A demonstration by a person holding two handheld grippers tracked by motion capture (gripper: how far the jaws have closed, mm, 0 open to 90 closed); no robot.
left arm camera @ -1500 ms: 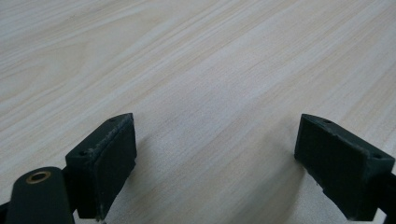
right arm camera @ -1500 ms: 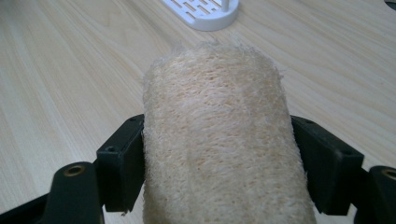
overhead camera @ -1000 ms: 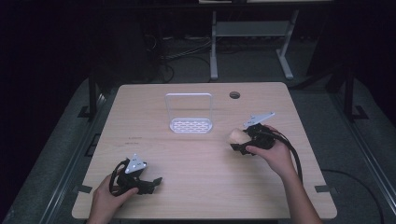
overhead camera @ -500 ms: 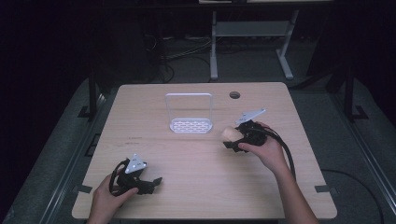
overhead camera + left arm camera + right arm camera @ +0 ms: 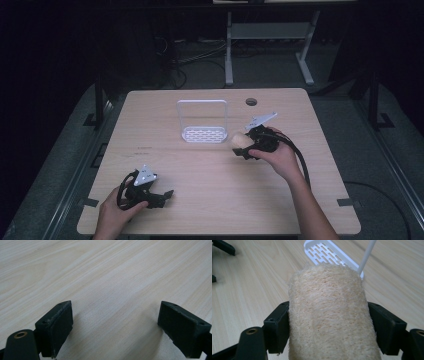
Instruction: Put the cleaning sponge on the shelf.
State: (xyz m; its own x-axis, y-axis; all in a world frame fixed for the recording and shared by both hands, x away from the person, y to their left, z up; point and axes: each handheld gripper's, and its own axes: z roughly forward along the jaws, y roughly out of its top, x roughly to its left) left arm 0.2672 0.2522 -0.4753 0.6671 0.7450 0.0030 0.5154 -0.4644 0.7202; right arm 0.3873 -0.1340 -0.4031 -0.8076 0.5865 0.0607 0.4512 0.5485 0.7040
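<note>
My right gripper (image 5: 328, 322) clamps the loofah (image 5: 329, 312) lengthwise; the rack (image 5: 202, 134) lies just ahead-left of it. My left gripper (image 5: 116, 327) rests empty, jaws apart.

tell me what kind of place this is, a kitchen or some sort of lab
Most likely a lab or recording workspace, not a kitchen. A bare wooden table stands on grey floor in a dark room, with cables and a metal stand behind it. On the table sits a white slotted rack.
</note>
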